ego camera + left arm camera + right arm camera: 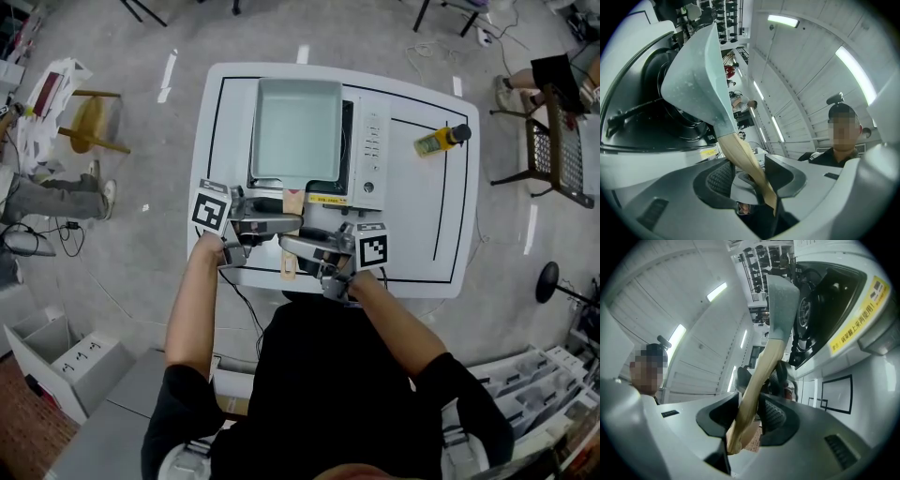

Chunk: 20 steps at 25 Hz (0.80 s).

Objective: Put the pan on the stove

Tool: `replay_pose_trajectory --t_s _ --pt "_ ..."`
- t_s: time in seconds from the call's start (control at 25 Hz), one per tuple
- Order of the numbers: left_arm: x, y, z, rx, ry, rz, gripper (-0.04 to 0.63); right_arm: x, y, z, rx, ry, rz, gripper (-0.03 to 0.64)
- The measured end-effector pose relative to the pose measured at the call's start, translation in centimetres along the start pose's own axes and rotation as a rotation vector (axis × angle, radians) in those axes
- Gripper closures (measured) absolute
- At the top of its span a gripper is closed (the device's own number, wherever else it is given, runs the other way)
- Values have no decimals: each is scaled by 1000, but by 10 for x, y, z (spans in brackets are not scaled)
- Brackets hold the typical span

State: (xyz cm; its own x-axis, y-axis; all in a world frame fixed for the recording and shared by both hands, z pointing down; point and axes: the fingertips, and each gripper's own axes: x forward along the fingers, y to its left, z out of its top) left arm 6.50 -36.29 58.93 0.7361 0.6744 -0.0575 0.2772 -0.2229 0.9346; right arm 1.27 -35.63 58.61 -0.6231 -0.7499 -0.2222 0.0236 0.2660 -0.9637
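Note:
A pale teal rectangular pan (298,131) sits on the white tabletop stove (373,150), its wooden handle (292,201) pointing back toward me. My left gripper (284,223) is shut on the handle from the left. My right gripper (300,247) is shut on it from the right, closer to the handle's end. In the left gripper view the handle (743,157) runs between the pads of the left gripper (750,177) up to the pan (693,79). In the right gripper view the same handle (761,376) passes through the right gripper (750,414) below the pan (783,305).
The stove stands on a white table (422,225) with black outline marks. A yellow bottle (441,140) lies on the table at the right. A black chair (558,150) stands to the right and a wooden stool (92,122) to the left. White bins (66,361) sit on the floor.

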Motion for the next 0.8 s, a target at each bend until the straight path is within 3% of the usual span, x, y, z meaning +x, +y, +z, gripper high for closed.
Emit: replay_pose_trajectory --t_s 0.8 --pt "-1 10 -4 -29 -17 -10 393 -3 -10 -1 30 -26 -13 474"
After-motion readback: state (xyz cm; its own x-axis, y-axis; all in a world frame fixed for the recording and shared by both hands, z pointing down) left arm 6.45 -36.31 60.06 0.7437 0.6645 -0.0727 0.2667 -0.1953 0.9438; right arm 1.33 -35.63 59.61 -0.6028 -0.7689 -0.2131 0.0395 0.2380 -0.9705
